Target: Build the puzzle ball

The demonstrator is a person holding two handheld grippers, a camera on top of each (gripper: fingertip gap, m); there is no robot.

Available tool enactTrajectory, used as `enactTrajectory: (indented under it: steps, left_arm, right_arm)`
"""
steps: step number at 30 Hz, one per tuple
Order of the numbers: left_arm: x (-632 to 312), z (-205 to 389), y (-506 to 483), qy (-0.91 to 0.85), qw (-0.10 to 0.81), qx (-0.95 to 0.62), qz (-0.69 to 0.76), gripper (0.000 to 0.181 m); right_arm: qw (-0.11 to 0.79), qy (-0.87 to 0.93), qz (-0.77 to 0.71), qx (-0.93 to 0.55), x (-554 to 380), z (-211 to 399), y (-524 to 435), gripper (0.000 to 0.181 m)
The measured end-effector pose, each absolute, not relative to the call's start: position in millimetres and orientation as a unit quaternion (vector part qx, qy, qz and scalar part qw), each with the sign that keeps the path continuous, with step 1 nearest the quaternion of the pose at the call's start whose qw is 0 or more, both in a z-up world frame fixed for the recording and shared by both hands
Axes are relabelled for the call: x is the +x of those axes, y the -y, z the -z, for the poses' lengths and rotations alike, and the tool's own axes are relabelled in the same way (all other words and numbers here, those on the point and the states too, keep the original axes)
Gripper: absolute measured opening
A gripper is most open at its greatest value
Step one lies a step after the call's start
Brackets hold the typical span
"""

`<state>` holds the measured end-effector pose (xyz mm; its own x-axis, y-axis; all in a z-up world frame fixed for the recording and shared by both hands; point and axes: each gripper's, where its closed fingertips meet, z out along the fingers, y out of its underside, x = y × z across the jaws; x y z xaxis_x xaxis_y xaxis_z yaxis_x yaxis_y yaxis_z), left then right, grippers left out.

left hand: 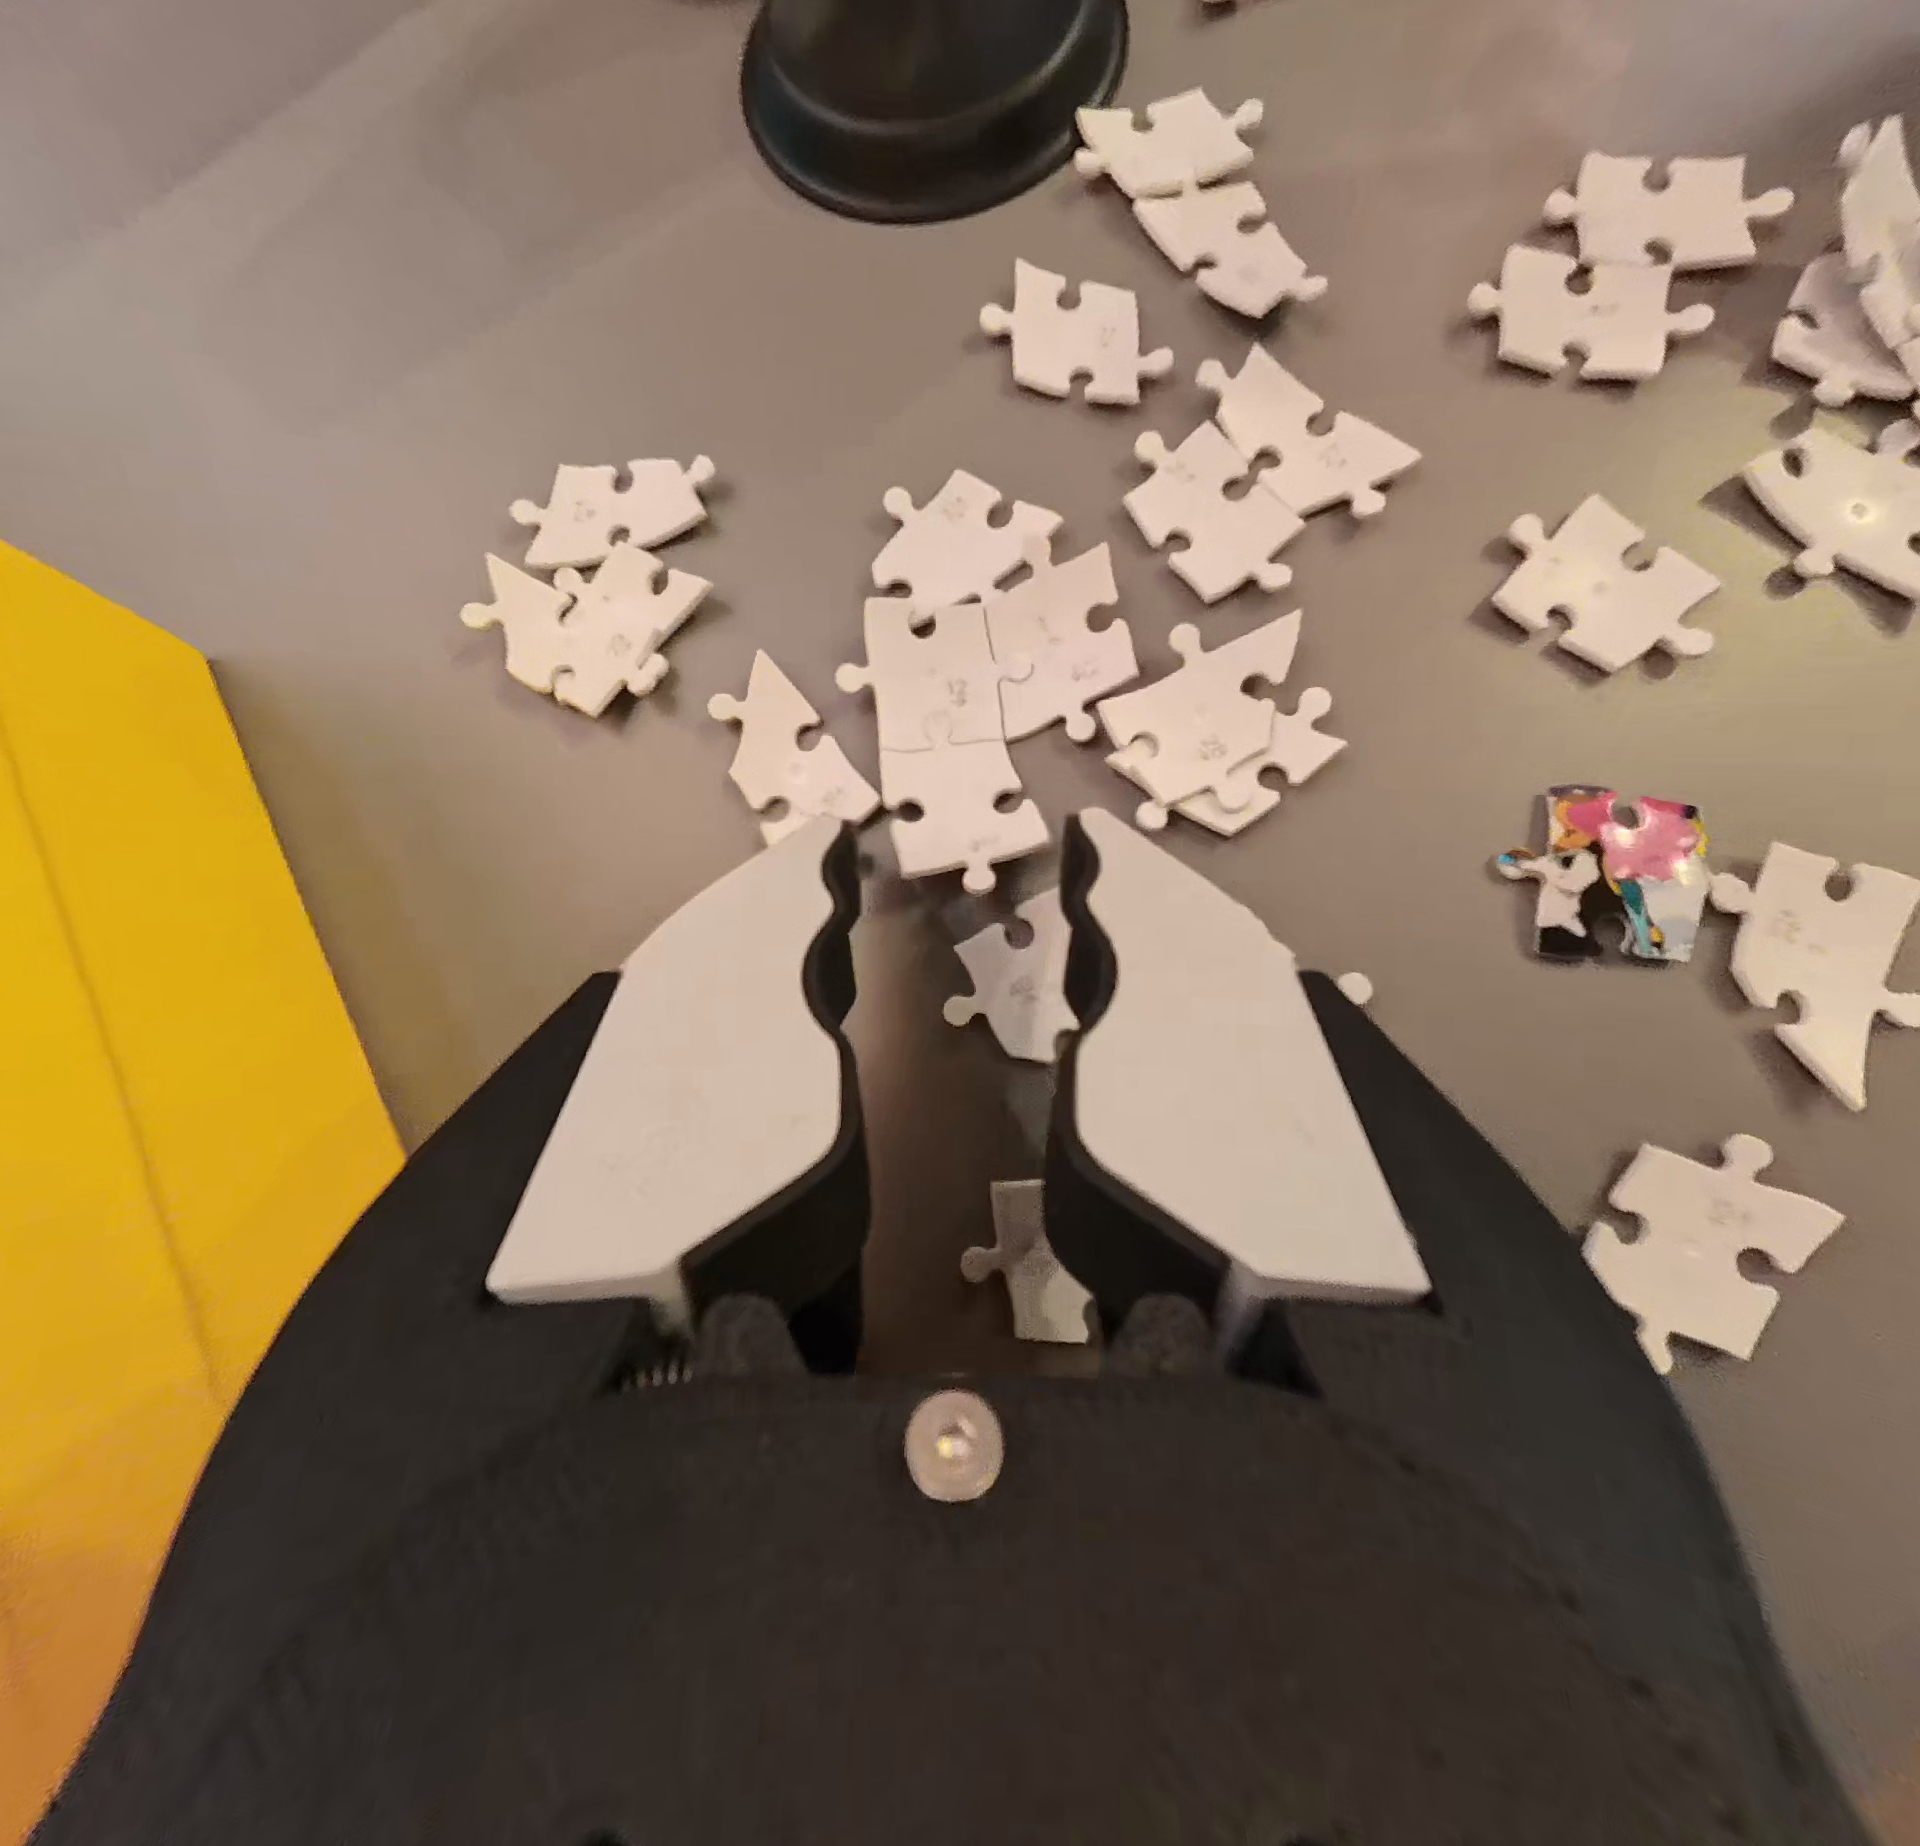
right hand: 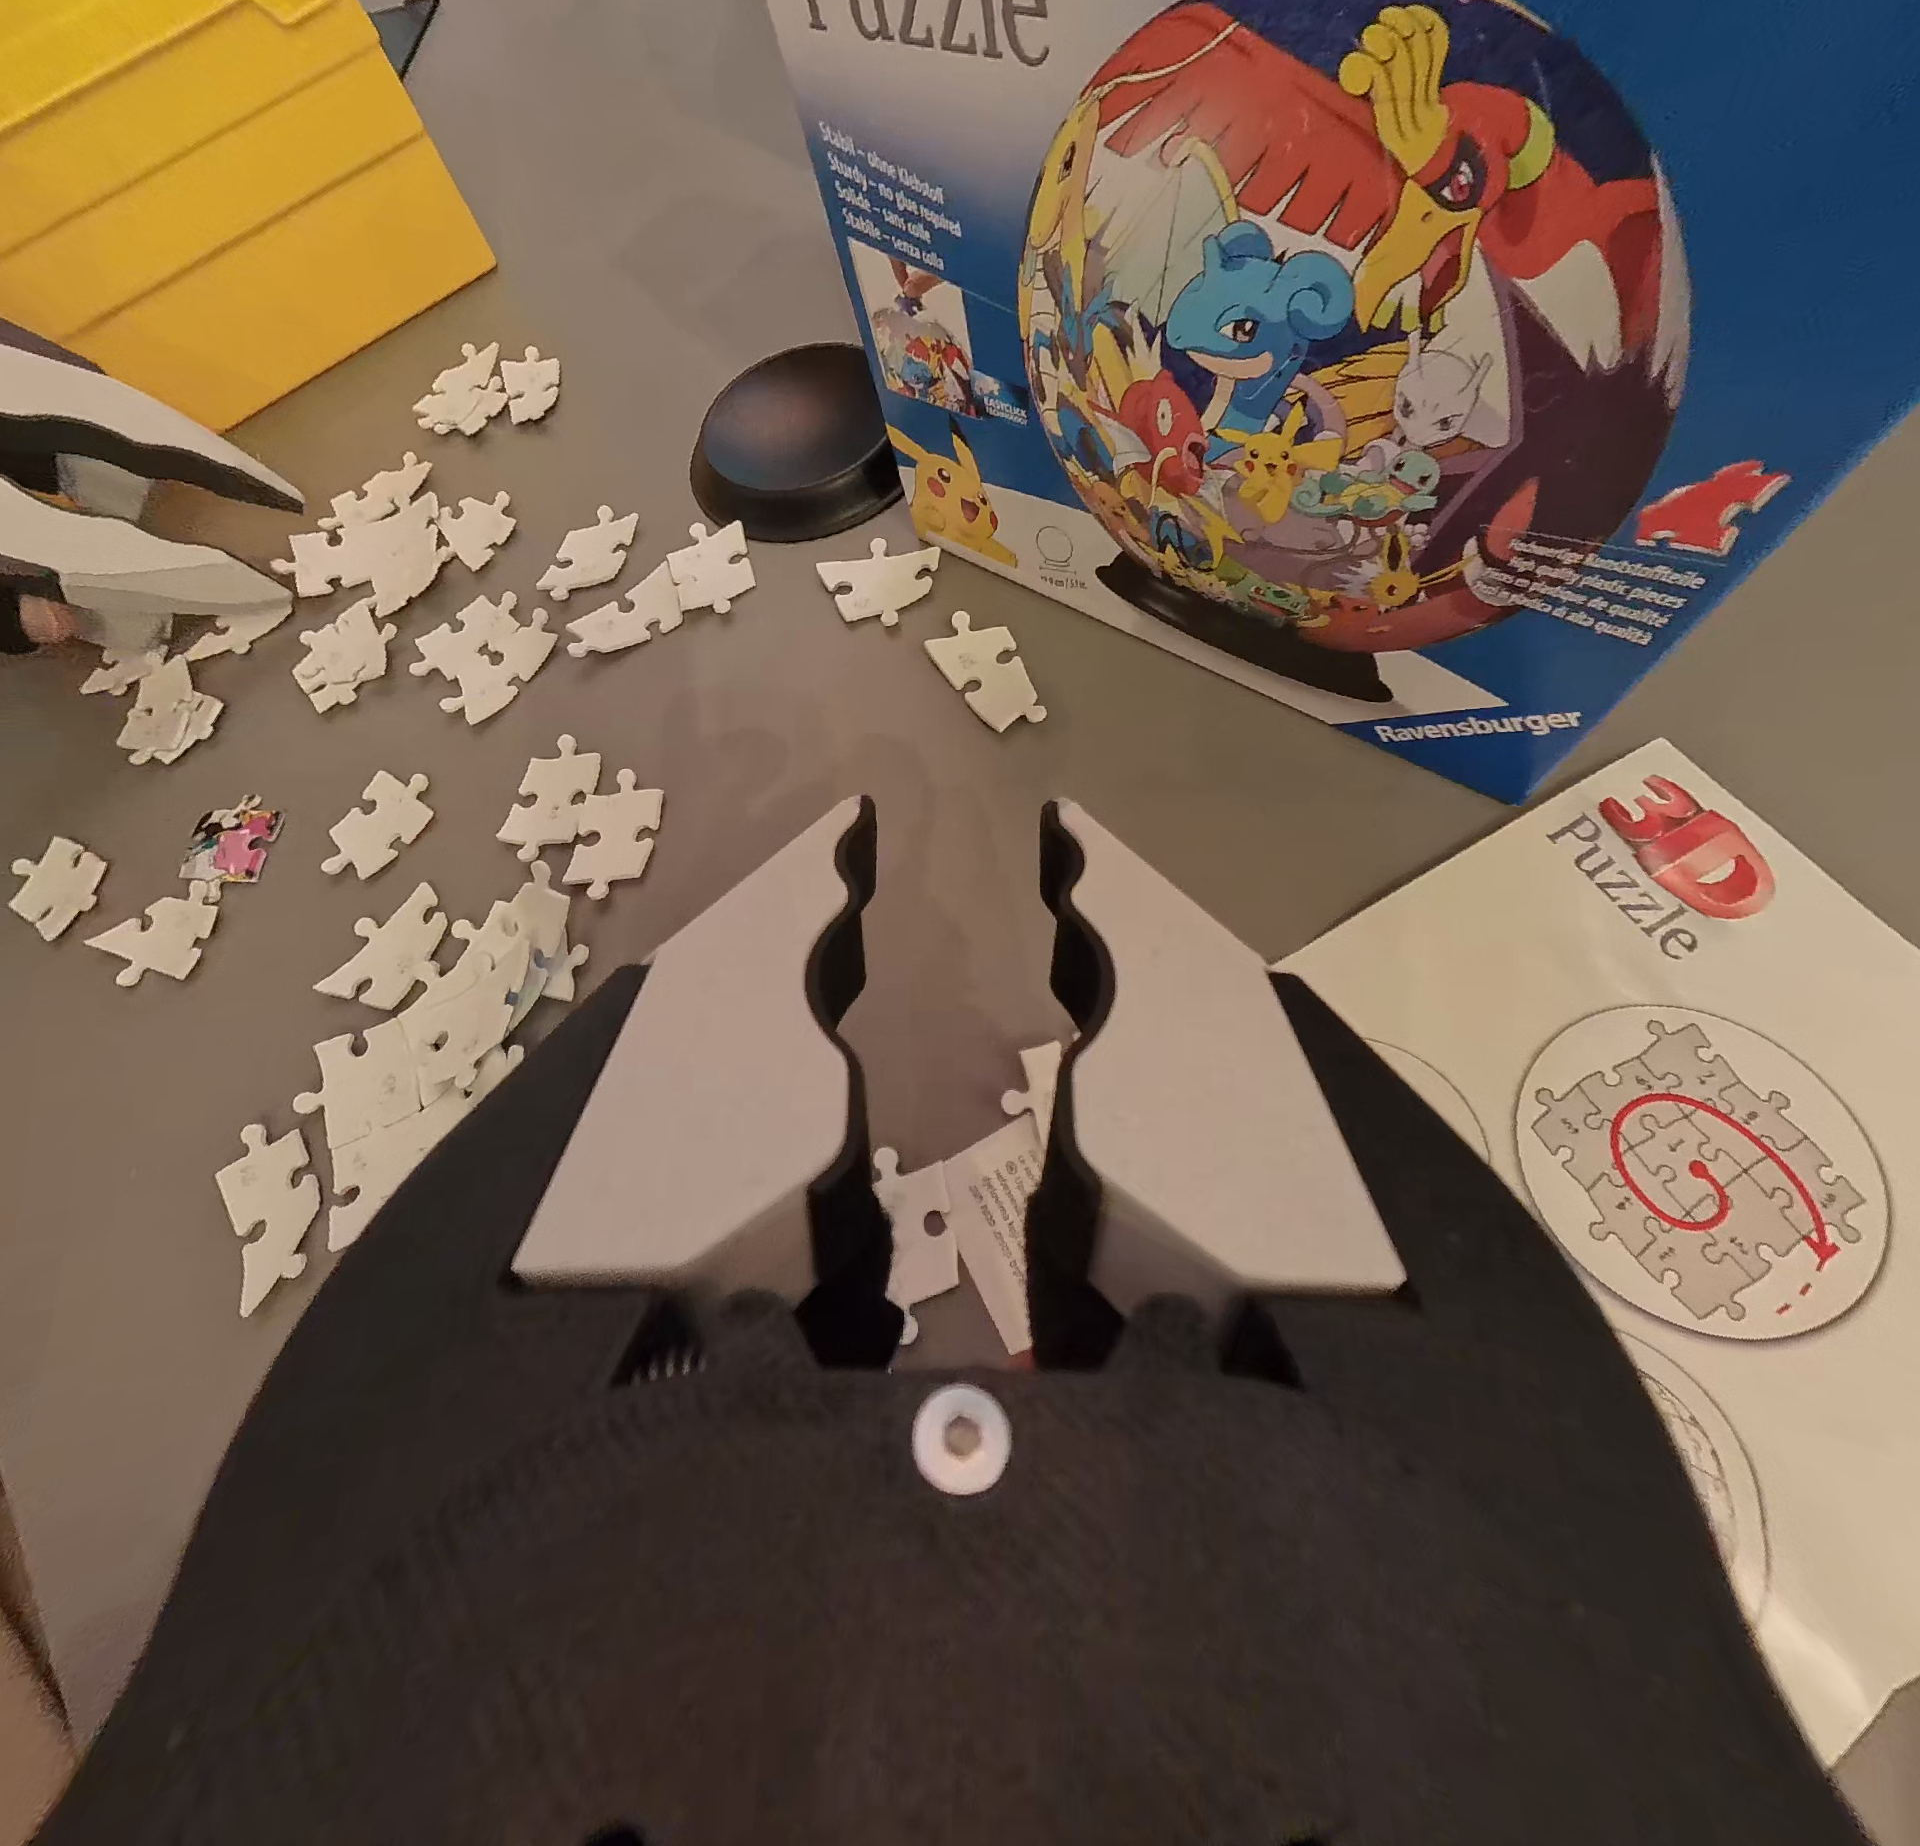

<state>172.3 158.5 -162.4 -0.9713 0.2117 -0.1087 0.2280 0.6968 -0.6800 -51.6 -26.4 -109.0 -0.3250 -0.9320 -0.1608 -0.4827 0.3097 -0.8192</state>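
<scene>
Several white, face-down puzzle pieces [left hand: 1070,336] lie scattered on the grey table [left hand: 416,342]. A small joined group of pieces [left hand: 951,700] lies just ahead of my left gripper [left hand: 961,840], which is open and empty, low over the pieces. One piece lies coloured side up [left hand: 1616,871], also in the right wrist view [right hand: 234,846]. My right gripper [right hand: 956,814] is open and empty above bare table, right of the pieces [right hand: 468,643]. The left gripper [right hand: 281,544] shows at the left edge of the right wrist view, tips among the pieces.
A black round stand [left hand: 935,82] sits at the back, also in the right wrist view [right hand: 790,456]. The puzzle box [right hand: 1299,342] stands behind it. An instruction sheet [right hand: 1610,1121] lies at the right. A yellow bin [right hand: 208,165] stands at the far left, also in the left wrist view [left hand: 104,965]. There is about 30 cm between the tips of the two grippers.
</scene>
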Motion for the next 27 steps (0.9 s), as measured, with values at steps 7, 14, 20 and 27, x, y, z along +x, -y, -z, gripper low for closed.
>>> enactTrajectory:
  steps: [7, 14, 20, 27]
  left_arm:
    - [171.6, 171.6, -160.8, -0.928, 0.021, 0.131, 0.347, 0.036]
    - [169.8, 171.9, -159.1, -0.926, 0.019, 0.135, 0.351, 0.029]
    - [174.5, 165.0, -158.1, -0.922, 0.031, 0.132, 0.363, 0.029]
    - [171.9, 149.0, -154.6, -0.911, 0.034, 0.127, 0.391, 0.029]
  right_arm:
    - [0.335, -0.738, 0.334, -0.481, -50.8, 111.3, 24.1, 0.030]
    - [0.335, -0.739, 0.329, -0.484, -49.5, 114.1, 23.0, 0.030]
    - [0.331, -0.737, 0.327, -0.490, -47.6, 115.4, 20.7, 0.030]
    - [0.339, -0.718, 0.333, -0.508, -42.4, 110.2, 11.5, 0.033]
